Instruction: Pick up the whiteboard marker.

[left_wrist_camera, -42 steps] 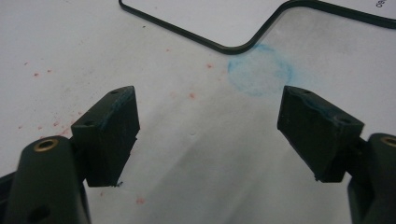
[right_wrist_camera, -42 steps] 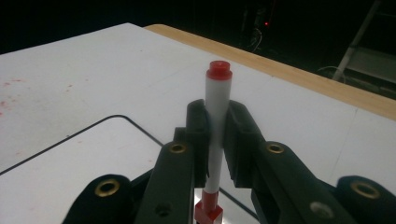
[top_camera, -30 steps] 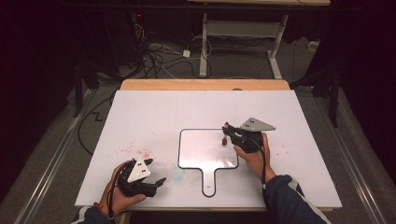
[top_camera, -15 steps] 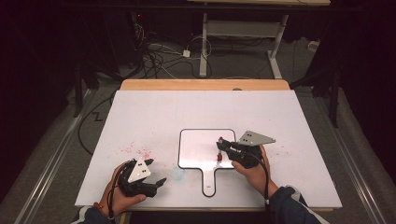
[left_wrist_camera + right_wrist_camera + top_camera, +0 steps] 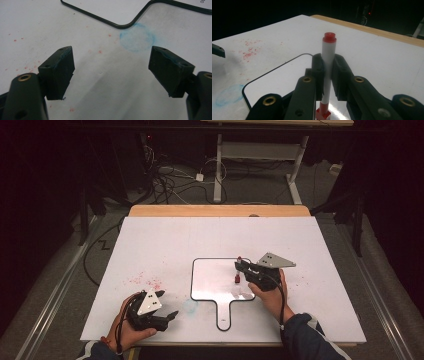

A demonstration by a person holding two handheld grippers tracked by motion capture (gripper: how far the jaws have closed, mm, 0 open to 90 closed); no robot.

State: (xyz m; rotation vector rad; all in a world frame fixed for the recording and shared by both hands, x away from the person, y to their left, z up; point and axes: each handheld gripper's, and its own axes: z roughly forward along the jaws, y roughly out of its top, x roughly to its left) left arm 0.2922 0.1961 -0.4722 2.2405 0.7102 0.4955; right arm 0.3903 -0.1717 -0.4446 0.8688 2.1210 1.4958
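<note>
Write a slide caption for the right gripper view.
Right gripper holds a red-capped white marker upright over a small black-rimmed whiteboard on the white table.

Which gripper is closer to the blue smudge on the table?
Left. The left gripper lies just beside the blue smudge, jaws open toward it. The right gripper is farther off, over the whiteboard, holding a marker.

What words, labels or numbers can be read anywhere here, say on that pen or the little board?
None can be read. The marker held in the right gripper shows a plain white barrel. The whiteboard is blank. A dark trace at the top right corner of the left gripper view is cut off and unreadable.
</note>
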